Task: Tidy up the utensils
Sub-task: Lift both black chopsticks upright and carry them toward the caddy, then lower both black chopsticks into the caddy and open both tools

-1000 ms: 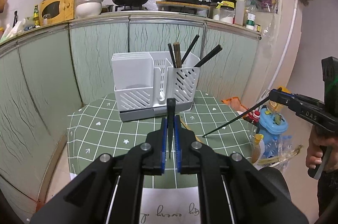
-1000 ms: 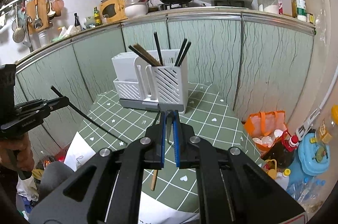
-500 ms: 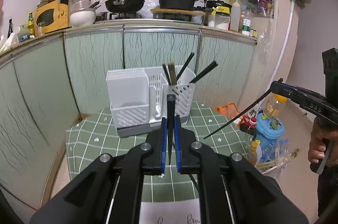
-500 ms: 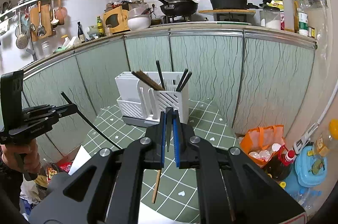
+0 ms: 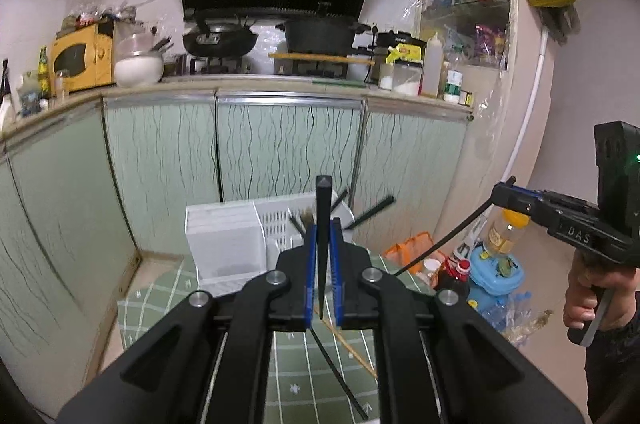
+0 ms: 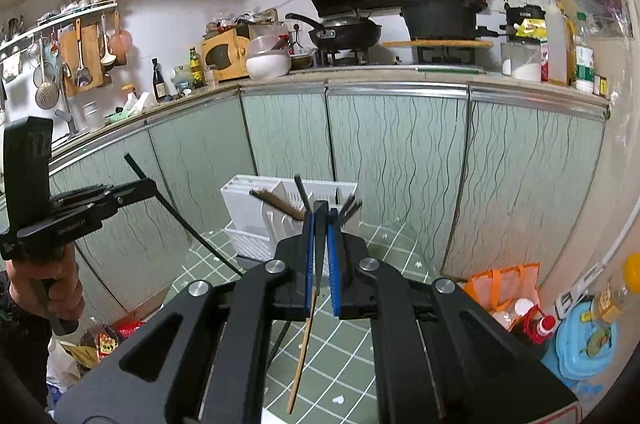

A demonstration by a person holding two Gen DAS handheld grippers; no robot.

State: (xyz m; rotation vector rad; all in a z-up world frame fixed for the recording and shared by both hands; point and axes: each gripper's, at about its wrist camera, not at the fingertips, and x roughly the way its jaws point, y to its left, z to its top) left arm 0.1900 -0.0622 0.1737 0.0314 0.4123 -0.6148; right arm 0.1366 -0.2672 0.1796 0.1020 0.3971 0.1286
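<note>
My left gripper (image 5: pixel 323 229) is shut on a black chopstick (image 5: pixel 323 194) that stands upright between its blue pads. My right gripper (image 6: pixel 320 221) is shut on another black chopstick (image 6: pixel 320 256). Each shows in the other's view: the right gripper (image 5: pixel 505 194) at the right with its stick slanting down-left, the left gripper (image 6: pixel 147 186) at the left with its stick slanting down-right. Both hang above the green checked table (image 6: pixel 360 320). The white utensil holder (image 5: pixel 226 244) (image 6: pixel 256 220) stands beyond them with several chopsticks in its slotted cup. A wooden chopstick (image 6: pixel 302 356) and a black chopstick (image 5: pixel 340 372) lie on the table.
Green cabinet fronts (image 5: pixel 280 144) run behind the table under a counter with pans and a yellow microwave (image 5: pixel 82 60). An orange bag (image 6: pixel 504 284), bottles and a blue container (image 6: pixel 584 344) crowd the floor at the right. A person's hand (image 5: pixel 592 296) grips the right handle.
Both grippers have risen with their chopsticks still clamped. The holder and table now sit lower in both views, and more of the range hood shows.
</note>
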